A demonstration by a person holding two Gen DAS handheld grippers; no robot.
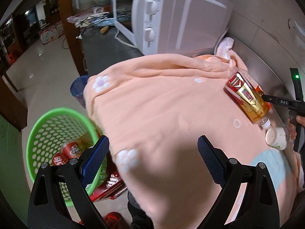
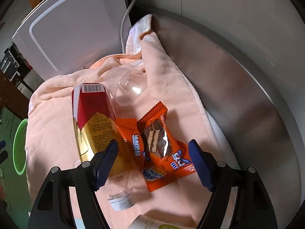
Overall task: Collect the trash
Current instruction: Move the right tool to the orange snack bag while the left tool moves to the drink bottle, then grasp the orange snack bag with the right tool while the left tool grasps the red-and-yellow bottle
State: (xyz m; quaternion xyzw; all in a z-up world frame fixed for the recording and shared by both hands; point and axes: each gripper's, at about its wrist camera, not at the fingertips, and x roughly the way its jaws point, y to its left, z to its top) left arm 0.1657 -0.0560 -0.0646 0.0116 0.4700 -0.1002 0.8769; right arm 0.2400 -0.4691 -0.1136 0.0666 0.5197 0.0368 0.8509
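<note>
while the left gripper (image 1: 153, 148) hangs over the peach blanket (image 1: 164, 103) with its blue pads spread wide and nothing between them, the right gripper (image 2: 153, 164) sits low over the trash at the blanket's far side, its jaws also released and apart. between and just ahead of the right fingers lies an orange wafer wrapper (image 2: 162, 145), flat on the blanket, not pinched by either pad. touching the wrapper's left edge lies a bottle (image 2: 93, 122) on its side with a red and gold label, its white cap (image 2: 120, 202) pointing toward the camera; the left pad of the right gripper overlaps its lower body. a clear plastic cup (image 2: 129, 89) lies tipped just beyond the bottle. a green basket (image 1: 57, 143) stands on the floor off the blanket's left edge, with a red can (image 1: 71, 149) inside. a white microwave (image 1: 167, 17) stands behind the blanket
</note>
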